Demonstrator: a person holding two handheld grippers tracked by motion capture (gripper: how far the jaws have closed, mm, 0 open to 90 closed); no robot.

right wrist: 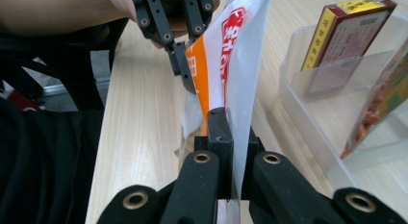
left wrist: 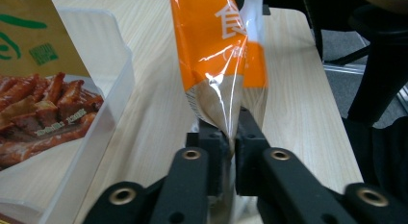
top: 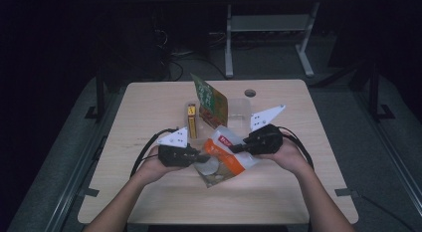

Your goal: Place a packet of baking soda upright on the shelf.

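An orange, white and clear snack bag (top: 225, 158) is held over the table's middle between my two grippers. My left gripper (top: 203, 156) is shut on the bag's clear lower edge (left wrist: 216, 51), the film pinched between its pads (left wrist: 230, 137). My right gripper (top: 234, 148) is shut on the white top edge (right wrist: 226, 65), and its jaws (right wrist: 230, 128) clamp the film. In the right gripper view the left gripper (right wrist: 180, 56) pinches the bag's far side. A person's hands hold both grippers.
A clear plastic container (top: 240, 105) stands behind the bag, holding an upright yellow box (top: 191, 121) and a tall green and brown food packet (top: 211, 100). A round hole (top: 250, 92) marks the table's far side. Table legs stand beyond.
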